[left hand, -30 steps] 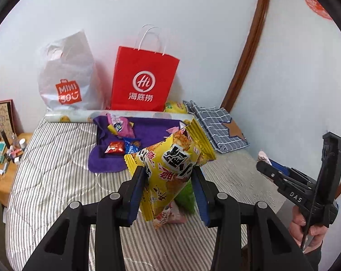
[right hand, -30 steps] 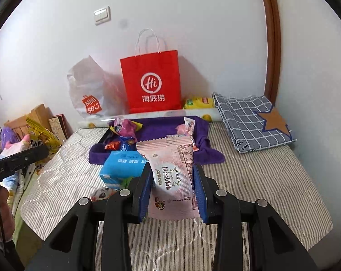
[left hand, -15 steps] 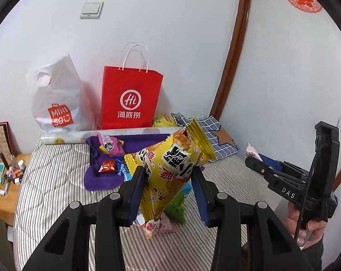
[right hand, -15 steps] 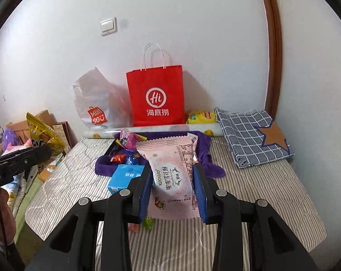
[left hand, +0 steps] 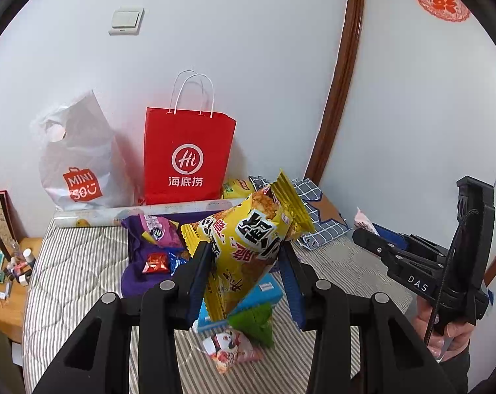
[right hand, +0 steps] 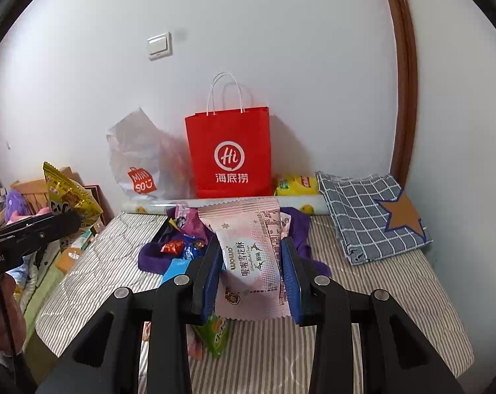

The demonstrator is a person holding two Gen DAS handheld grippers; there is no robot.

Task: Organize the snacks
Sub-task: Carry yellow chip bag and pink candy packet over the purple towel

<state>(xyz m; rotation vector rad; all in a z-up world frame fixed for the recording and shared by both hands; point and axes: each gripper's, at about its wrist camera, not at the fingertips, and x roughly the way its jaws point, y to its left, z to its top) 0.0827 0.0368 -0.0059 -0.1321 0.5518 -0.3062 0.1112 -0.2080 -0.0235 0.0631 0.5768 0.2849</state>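
My left gripper [left hand: 244, 262] is shut on a yellow snack bag [left hand: 248, 239] and holds it above the striped bed [left hand: 80, 262]. My right gripper [right hand: 252, 262] is shut on a pink snack packet [right hand: 251, 252], also held above the bed. In the left wrist view the right gripper [left hand: 366, 238] shows at the right edge. In the right wrist view the left gripper with the yellow bag [right hand: 69, 195] shows at the left. A purple cloth [left hand: 136, 275] holds small sweets. A blue box [left hand: 264, 290], a green packet [left hand: 256, 325] and a pink packet [left hand: 231, 351] lie below.
A red paper bag [right hand: 229, 154] and a white plastic bag [right hand: 139, 161] stand against the wall. A checked cloth [right hand: 372, 210] with a star lies at the right. A yellow packet [right hand: 297, 185] lies by the red bag. A wooden side table [left hand: 5, 282] with small items is left.
Both grippers have drawn back and up from the bed with their packets still held. The bags on the bed look smaller and farther away.
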